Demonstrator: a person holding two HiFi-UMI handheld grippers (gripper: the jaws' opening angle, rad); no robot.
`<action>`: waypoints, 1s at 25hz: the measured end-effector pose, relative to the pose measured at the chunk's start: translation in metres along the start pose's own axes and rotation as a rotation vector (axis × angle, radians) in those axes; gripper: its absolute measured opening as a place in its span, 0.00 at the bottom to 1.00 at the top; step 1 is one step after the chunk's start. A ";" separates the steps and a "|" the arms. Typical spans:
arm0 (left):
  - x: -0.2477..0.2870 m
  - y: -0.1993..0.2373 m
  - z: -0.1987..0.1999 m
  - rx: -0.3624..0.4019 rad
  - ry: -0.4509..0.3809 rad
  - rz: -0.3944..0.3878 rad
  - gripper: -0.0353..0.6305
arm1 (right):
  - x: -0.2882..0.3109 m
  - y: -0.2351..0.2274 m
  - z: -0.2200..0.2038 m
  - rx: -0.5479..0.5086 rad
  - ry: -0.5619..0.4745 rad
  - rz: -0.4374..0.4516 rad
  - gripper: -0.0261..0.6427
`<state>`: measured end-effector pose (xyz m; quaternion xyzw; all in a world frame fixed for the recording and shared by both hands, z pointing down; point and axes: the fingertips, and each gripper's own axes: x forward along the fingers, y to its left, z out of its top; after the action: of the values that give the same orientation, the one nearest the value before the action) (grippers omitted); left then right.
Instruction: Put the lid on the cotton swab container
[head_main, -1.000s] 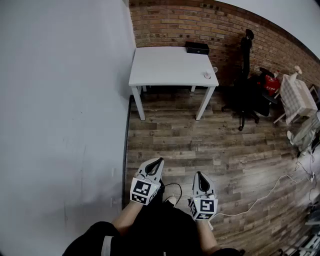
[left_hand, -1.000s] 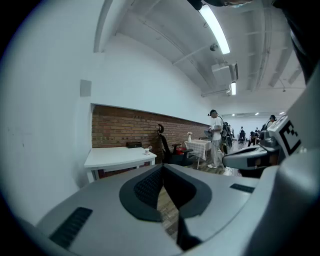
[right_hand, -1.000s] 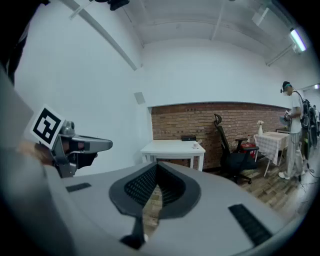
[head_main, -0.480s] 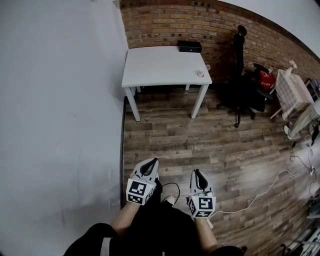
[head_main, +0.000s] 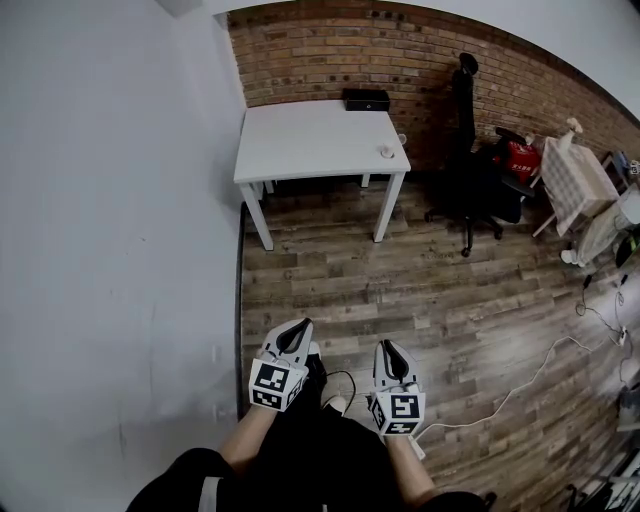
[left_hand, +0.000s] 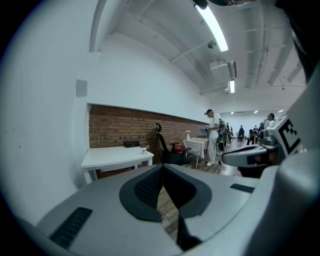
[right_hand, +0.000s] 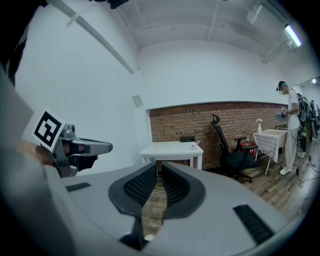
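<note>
A white table (head_main: 310, 140) stands far off against the brick wall. Near its right edge sit two small pale things, the cotton swab container (head_main: 401, 139) and a low round piece (head_main: 386, 152); they are too small to tell apart surely. They also show as a small speck, the container (left_hand: 143, 150), in the left gripper view and again as the container (right_hand: 193, 146) in the right gripper view. My left gripper (head_main: 300, 327) and right gripper (head_main: 387, 347) hang side by side close to the body, over the wooden floor, both shut with nothing held. The left gripper (left_hand: 162, 166) has its jaws touching; the right gripper (right_hand: 159, 165) shows only a thin slit.
A black box (head_main: 366, 99) lies at the table's back edge. A black office chair (head_main: 465, 150), a red bag (head_main: 515, 155) and a small cloth-covered table (head_main: 570, 180) stand to the right. A white cable (head_main: 540, 370) runs across the floor. A white wall (head_main: 100, 250) is on the left.
The head view has swung, so the table sits further left and a little lower in frame. Both grippers have kept their place by the body, still shut.
</note>
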<state>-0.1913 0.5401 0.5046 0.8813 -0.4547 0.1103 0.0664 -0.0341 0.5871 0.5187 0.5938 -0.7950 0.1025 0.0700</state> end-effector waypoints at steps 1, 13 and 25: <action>0.002 -0.002 0.001 0.003 -0.001 -0.004 0.07 | 0.000 -0.002 0.000 -0.001 -0.003 -0.002 0.07; 0.034 -0.010 0.019 0.028 -0.035 -0.032 0.07 | 0.008 -0.034 0.005 -0.034 -0.021 -0.023 0.07; 0.062 0.005 0.022 0.023 -0.029 -0.038 0.07 | 0.027 -0.050 0.004 -0.019 -0.001 -0.033 0.08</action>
<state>-0.1581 0.4838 0.4989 0.8920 -0.4375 0.1014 0.0518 0.0066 0.5471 0.5251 0.6060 -0.7862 0.0935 0.0771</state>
